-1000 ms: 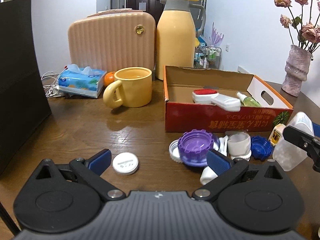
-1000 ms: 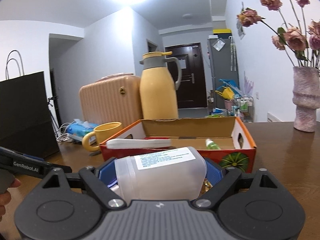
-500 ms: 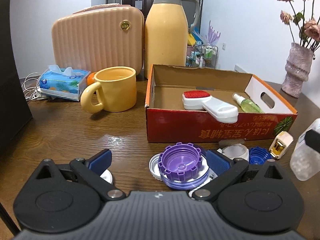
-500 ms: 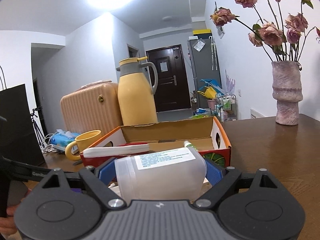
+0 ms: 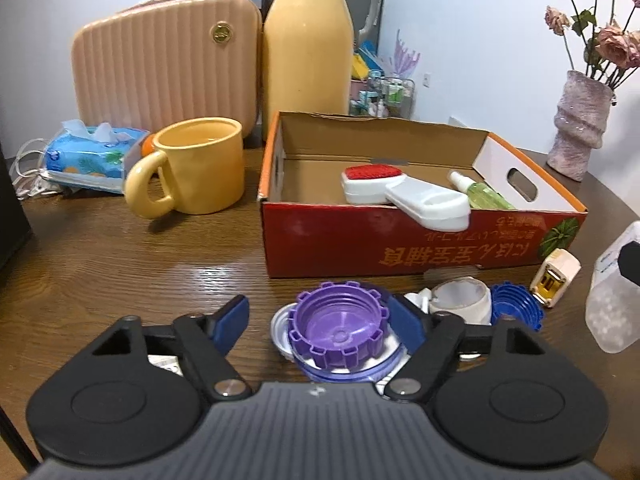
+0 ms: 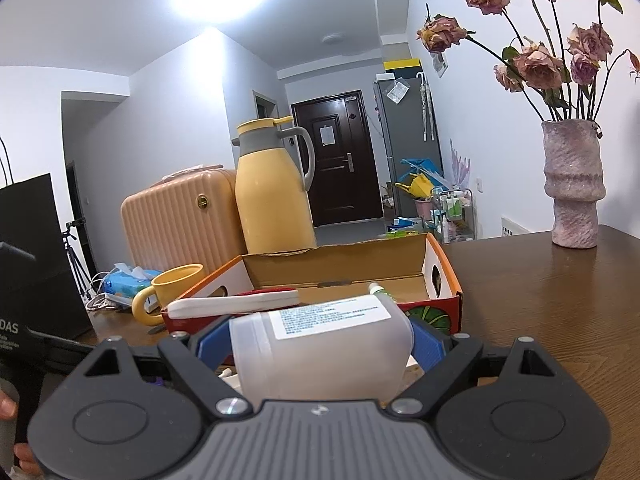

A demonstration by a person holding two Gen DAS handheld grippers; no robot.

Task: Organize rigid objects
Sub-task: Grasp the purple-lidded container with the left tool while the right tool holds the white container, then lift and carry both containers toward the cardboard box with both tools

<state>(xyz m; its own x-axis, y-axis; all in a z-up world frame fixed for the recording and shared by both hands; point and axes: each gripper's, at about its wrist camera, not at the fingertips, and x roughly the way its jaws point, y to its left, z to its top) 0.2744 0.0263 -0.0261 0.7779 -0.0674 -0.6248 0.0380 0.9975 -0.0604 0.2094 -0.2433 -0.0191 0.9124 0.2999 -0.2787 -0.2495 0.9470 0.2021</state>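
Moving my left hand-held gripper (image 5: 316,320) closer to the purple lid (image 5: 339,330), I am now seeing the lid sit between my two open fingers, when a moment ago it was lying further ahead. The right blue pad (image 5: 406,322) is nearly touching its edge, and the left one is staying well apart, so I am thinking a squeeze comes next. The lid is resting on a clear round lid on the tabletop (image 5: 120,272), with a white cup (image 5: 462,300) and a blue cap (image 5: 516,308) just beside it.

My right hand-held gripper (image 6: 320,346) is squeezing the white plastic bottle (image 6: 320,352) tight, and it is now looking higher than before. Further on, the red cardboard box (image 5: 400,244) is waiting near me, already holding a white brush (image 5: 400,196) and a green spray bottle (image 5: 484,194). I am thinking both things are going in there.
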